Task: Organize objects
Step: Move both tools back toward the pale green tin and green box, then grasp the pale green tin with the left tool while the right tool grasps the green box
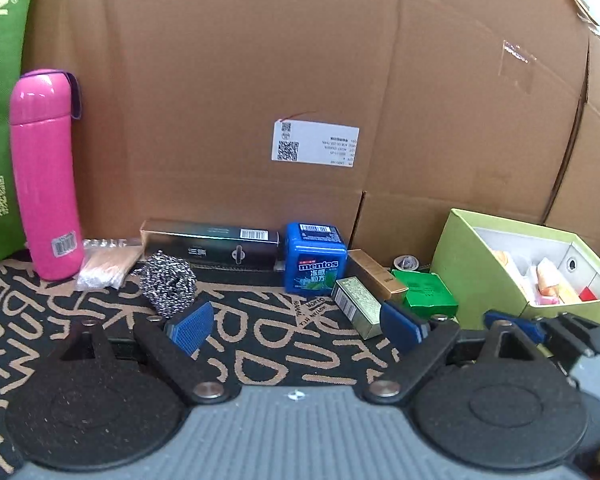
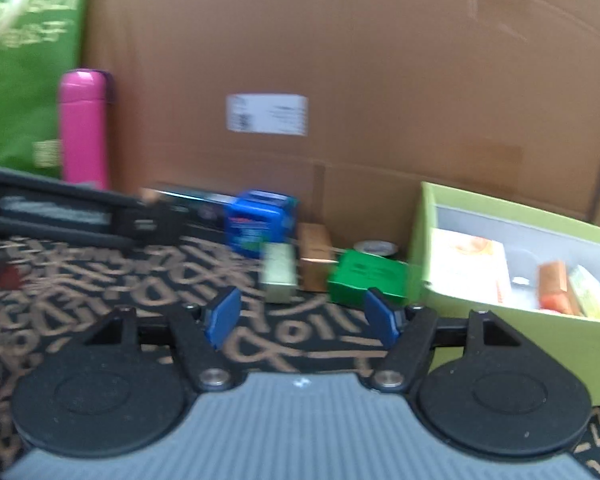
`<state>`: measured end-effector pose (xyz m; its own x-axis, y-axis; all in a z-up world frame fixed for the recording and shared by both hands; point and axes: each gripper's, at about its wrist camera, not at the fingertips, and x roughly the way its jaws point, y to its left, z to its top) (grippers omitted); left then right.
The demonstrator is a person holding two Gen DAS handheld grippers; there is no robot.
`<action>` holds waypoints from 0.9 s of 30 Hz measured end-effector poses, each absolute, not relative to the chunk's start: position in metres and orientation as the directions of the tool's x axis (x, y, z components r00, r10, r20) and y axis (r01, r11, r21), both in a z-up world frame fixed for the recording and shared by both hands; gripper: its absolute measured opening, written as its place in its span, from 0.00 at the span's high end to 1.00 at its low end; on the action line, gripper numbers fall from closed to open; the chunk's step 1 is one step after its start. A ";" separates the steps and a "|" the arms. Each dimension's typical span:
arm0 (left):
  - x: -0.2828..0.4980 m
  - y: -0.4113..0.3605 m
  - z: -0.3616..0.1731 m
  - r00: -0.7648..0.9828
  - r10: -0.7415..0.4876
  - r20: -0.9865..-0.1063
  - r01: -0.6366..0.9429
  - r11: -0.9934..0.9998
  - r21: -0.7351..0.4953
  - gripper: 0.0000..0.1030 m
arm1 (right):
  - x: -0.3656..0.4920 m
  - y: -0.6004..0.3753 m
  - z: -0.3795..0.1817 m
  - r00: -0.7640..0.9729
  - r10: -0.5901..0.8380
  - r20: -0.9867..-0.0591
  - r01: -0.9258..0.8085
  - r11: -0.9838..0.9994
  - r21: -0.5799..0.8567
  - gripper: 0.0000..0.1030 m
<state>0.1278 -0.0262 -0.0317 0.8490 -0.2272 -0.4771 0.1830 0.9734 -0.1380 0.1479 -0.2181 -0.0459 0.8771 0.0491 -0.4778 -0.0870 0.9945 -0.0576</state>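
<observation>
On the black mat with tan lettering (image 1: 260, 320), small goods line the foot of a big cardboard box. They include a pink bottle (image 1: 44, 176), a steel scourer (image 1: 168, 280), a long dark carton (image 1: 212, 244) and a blue Mentos box (image 1: 315, 258). To their right lie a pale silver box (image 1: 356, 306), a gold box (image 1: 376, 276) and a green box (image 1: 426, 290). My left gripper (image 1: 296, 328) stands open over bare mat, short of the Mentos box. My right gripper (image 2: 302, 318) is also open and holds nothing, just short of the silver box (image 2: 278, 272) and green box (image 2: 366, 276).
A light-green open box (image 1: 480, 264) holding several small items stands at the right. The cardboard box (image 1: 240, 80) walls off the back, and a green bag (image 1: 0, 80) stands at the left. A packet of thin sticks (image 1: 104, 268) lies by the bottle.
</observation>
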 end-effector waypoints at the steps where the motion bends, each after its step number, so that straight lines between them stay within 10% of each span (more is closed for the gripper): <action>1: 0.129 -0.028 -0.033 0.849 -0.230 -0.476 0.187 0.973 -0.137 0.09 | 0.147 -0.224 -0.047 0.877 0.048 -0.478 -0.078 0.996 -0.043 0.34; 12: 0.173 -0.084 -0.057 0.812 -0.297 -0.502 0.278 0.954 -0.115 0.11 | 0.133 -0.286 -0.059 0.858 -0.099 -0.504 0.100 0.995 -0.026 0.26; 22: 0.195 -0.086 -0.081 0.743 -0.338 -0.577 0.338 0.934 -0.112 0.76 | 0.169 -0.252 -0.062 0.845 -0.002 -0.535 -0.035 0.998 -0.059 0.20; 27: 0.185 -0.058 -0.078 0.737 -0.346 -0.581 0.314 0.936 -0.158 0.77 | 0.215 -0.238 -0.079 0.794 -0.013 -0.608 -0.040 0.996 -0.073 0.19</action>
<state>0.1853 -0.0581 -0.0779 0.7372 -0.3456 -0.5805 0.3145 0.9360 -0.1579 0.2152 -0.2376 -0.0786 0.7937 -0.0127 -0.6081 -0.0402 0.9965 -0.0734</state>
